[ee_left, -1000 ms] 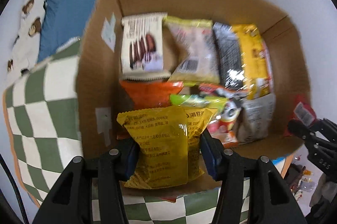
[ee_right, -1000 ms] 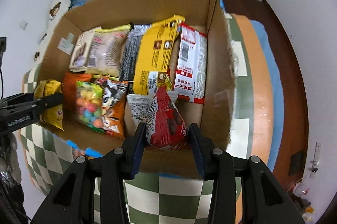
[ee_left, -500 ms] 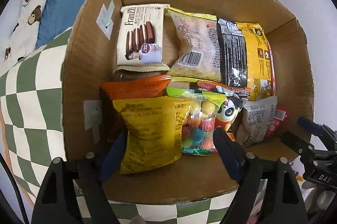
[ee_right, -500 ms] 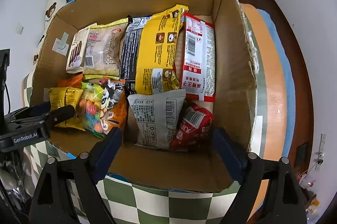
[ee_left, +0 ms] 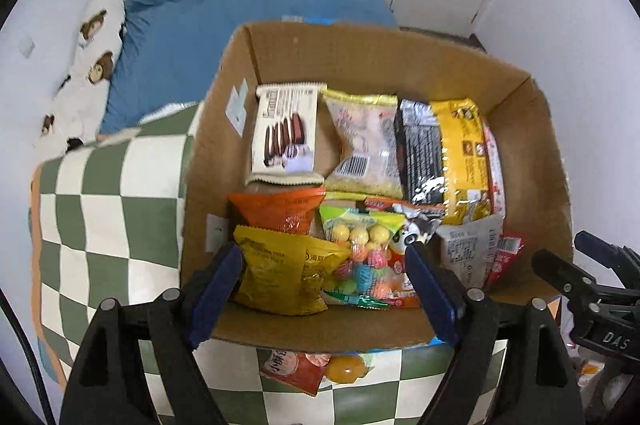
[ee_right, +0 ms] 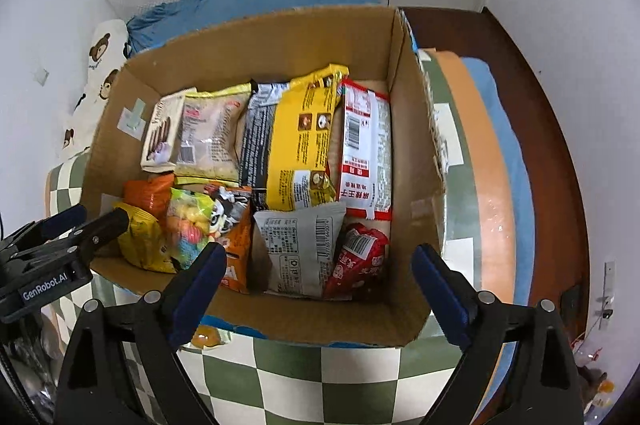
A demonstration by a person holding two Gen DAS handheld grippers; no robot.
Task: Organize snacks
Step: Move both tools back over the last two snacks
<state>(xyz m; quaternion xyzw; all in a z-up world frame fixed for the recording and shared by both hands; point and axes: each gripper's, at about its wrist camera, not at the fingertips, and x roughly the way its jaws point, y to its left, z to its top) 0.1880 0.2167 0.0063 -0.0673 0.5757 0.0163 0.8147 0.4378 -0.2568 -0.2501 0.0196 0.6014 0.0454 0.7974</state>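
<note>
1. Left claw (ee_left: 324, 289) gapes empty now; its yellow bag (ee_left: 284, 273) lies in the box (ee_left: 320, 49), front left.
2. Right claw (ee_right: 316, 289) likewise spread; the red packet (ee_right: 358, 259) dropped front right.

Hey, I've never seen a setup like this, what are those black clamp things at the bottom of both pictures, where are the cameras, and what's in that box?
There is no robot arm here. A person holds a two-finger gripper in each hand, and each gripper carries a wide-angle camera looking forward along its fingers. One picture comes from the left gripper, the other from the right gripper; each also shows at the edge of the other's view. Both are open and hold nothing.

In front of them a cardboard box stands on a green and white checkered cloth. It is packed with snacks: a yellow bag near the front left, a bag of coloured candy balls, a grey packet, a red packet, and longer packs behind. Another snack packet lies on the cloth in front of the box.
</note>
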